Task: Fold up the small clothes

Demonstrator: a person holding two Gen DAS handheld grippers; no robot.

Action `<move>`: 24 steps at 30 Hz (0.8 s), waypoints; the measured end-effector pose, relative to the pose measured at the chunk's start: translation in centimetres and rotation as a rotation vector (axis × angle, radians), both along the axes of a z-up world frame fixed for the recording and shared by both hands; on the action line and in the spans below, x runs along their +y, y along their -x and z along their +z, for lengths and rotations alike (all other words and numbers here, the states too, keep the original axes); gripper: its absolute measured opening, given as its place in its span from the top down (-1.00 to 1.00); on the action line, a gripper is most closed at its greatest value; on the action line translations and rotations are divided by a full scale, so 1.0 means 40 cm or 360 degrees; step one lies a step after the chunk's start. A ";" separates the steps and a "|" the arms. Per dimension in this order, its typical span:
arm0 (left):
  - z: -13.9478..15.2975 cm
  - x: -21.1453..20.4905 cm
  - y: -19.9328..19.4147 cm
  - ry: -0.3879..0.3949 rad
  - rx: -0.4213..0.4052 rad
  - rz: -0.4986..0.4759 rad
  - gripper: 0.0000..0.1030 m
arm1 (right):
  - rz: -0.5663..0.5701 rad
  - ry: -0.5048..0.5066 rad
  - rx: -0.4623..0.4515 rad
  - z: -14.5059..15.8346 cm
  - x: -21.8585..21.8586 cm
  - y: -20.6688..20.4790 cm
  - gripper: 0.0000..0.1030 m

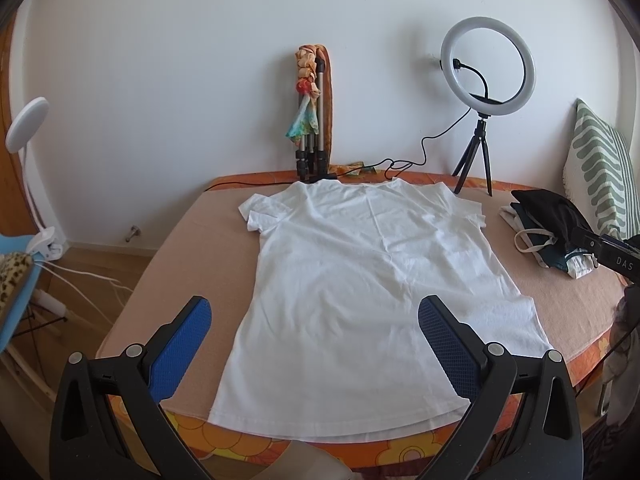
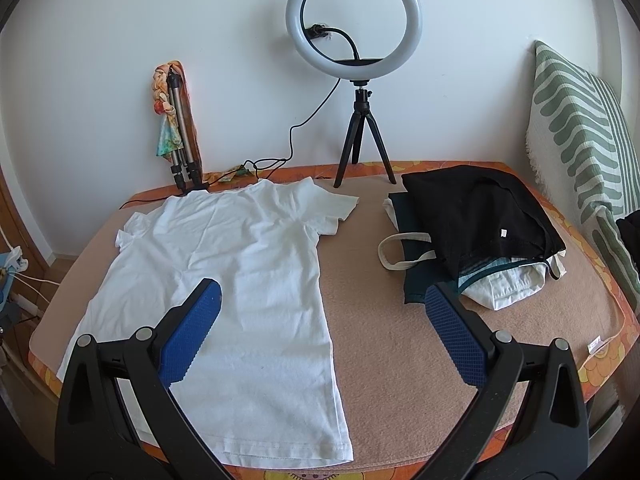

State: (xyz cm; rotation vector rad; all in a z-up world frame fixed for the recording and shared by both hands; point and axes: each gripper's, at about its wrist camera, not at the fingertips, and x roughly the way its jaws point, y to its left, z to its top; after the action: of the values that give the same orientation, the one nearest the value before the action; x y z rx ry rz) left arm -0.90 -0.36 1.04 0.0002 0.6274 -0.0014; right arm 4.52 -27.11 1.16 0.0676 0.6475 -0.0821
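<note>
— Shirt first: where is it?

— White T-shirt [image 1: 360,280] lies flat and spread out on the bed [image 2: 400,320], on a tan blanket, collar toward the wall, hem at the near edge. Both short sleeves are out to the sides.

— And the tools?

— Left tool [image 1: 314,308] hangs above the hem end of the shirt, its blue pads wide apart, holding nothing. Right tool [image 2: 322,292] hangs over the shirt's right edge, its pads just as wide apart, also empty.

— Anything else on the bed?

— A pile of clothes [image 2: 480,232] with a black garment on top sits to the right of the shirt, apart from it. A ring light [image 2: 354,20] on a small tripod stands behind, near the wall, and a striped cushion [image 2: 580,132] leans at the far right.
</note>
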 end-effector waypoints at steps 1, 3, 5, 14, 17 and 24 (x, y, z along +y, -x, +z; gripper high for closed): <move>0.000 0.000 0.000 -0.0001 0.0000 0.0001 -0.99 | 0.0000 0.0000 0.0000 0.000 0.000 0.000 -1.00; -0.001 0.001 0.000 -0.0001 -0.0002 0.0002 -0.99 | 0.0002 -0.0003 0.0001 0.000 -0.001 0.000 -1.00; -0.002 0.001 0.000 -0.0002 0.0000 0.0001 -0.99 | 0.0002 -0.0003 0.0001 0.000 0.001 -0.001 -1.00; -0.010 0.013 0.002 -0.0012 0.0005 0.0006 -0.99 | 0.0015 -0.0004 0.0002 0.006 0.024 -0.006 -1.00; -0.015 0.021 0.004 -0.0013 0.0010 0.0015 -0.99 | 0.0026 -0.0005 0.0002 0.006 0.037 -0.010 -1.00; -0.032 0.050 0.004 -0.0033 0.0037 0.0048 -0.99 | 0.0058 -0.0013 0.0009 0.006 0.062 -0.023 -1.00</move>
State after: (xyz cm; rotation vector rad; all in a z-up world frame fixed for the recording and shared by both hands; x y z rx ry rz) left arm -1.07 1.64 -0.24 0.0108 0.6506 0.0346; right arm 5.43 -24.62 1.40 0.0635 0.6546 -0.0444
